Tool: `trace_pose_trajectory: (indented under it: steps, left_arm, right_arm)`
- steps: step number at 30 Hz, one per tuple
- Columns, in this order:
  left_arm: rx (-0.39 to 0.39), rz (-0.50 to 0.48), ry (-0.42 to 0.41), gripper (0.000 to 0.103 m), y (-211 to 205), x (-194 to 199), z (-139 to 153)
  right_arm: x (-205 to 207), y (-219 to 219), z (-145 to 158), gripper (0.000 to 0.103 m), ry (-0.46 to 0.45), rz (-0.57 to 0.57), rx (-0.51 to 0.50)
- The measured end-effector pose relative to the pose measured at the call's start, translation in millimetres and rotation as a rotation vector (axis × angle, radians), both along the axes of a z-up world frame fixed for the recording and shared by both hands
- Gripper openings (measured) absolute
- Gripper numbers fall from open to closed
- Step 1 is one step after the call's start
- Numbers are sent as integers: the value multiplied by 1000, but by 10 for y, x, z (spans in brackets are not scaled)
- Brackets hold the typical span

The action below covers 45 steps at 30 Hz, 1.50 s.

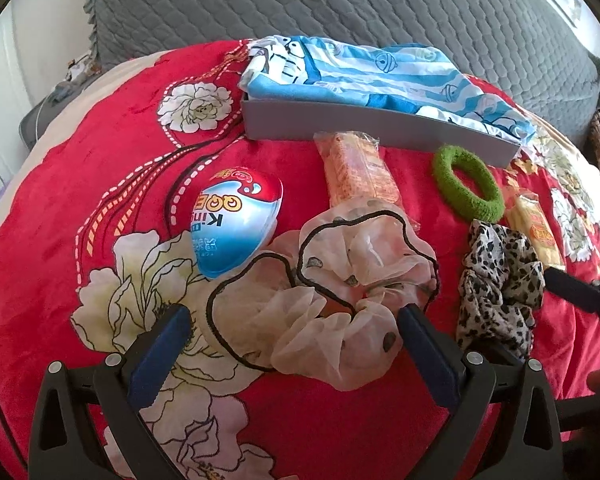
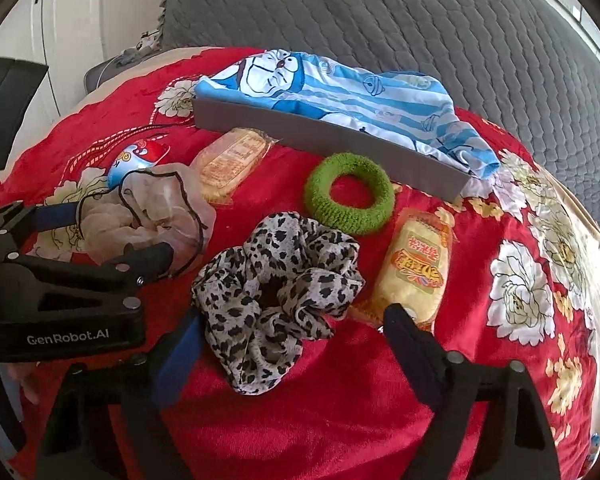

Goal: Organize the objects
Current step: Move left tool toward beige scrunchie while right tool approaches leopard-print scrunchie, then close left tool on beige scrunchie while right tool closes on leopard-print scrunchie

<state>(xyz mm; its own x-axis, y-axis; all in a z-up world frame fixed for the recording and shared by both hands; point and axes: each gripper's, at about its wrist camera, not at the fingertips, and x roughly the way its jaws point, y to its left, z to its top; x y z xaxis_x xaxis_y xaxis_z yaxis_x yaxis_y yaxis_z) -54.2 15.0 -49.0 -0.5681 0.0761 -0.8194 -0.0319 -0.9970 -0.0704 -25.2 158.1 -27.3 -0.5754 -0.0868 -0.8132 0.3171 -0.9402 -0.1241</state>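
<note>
Between my right gripper's [image 2: 292, 332] parted, unpressing fingers lies the leopard scrunchie [image 2: 278, 296], while my left gripper [image 1: 296, 336] at nine o'clock similarly straddles the sheer scrunchie [image 1: 340, 292], presumably for boxing.

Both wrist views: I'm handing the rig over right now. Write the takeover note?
Left tongs: open, straddling the sheer pale pink scrunchie with black edging, not gripping.
Right tongs: open around the leopard-print fabric scrunchie; pads not pressing yet.
Grey rectangular tray: holds only the blue-and-white striped cartoon cloth, which spills over its right end.
Loose on the red floral blanket: fuzzy green hair ring, two clear-wrapped orange snack packs, red-white-blue plastic egg.
Done: apparently just the cloth.
Left: both scrunchies, then the rest.
</note>
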Motion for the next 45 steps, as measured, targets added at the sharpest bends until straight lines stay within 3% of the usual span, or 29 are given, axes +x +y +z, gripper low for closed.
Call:
trace_pose_trajectory:
  steps: [4,11,16,18,27,31,39,45]
  left_arm:
    - [18,6,10,102,-22,8,15]
    - [39,-9,22,101,-20,46,45]
    - [61,-27,1,86,-13,52,22]
    - [51,-44,-2,74,10,57,12]
    - [61,-88,5,51,49,87,37]
    - [77,-97,1,47,46,90,48]
    - [88,-98,-4,29,36,114,62]
    - [85,-110,8,24,53,137,129]
  right_arm:
    - [13,-39,-15,70,-2,29,8]
    - [20,-68,-23,61,-12,48,4]
    - [14,-49,-24,56,-26,48,-9]
    - [6,-44,-19,55,-32,47,-13]
    - [-2,-56,-12,42,-45,58,-33]
    - [-4,-61,-16,36,-57,59,-51]
    - [-4,-29,-14,27,-75,66,-72]
    - [-25,2,41,23,-80,56,-106]
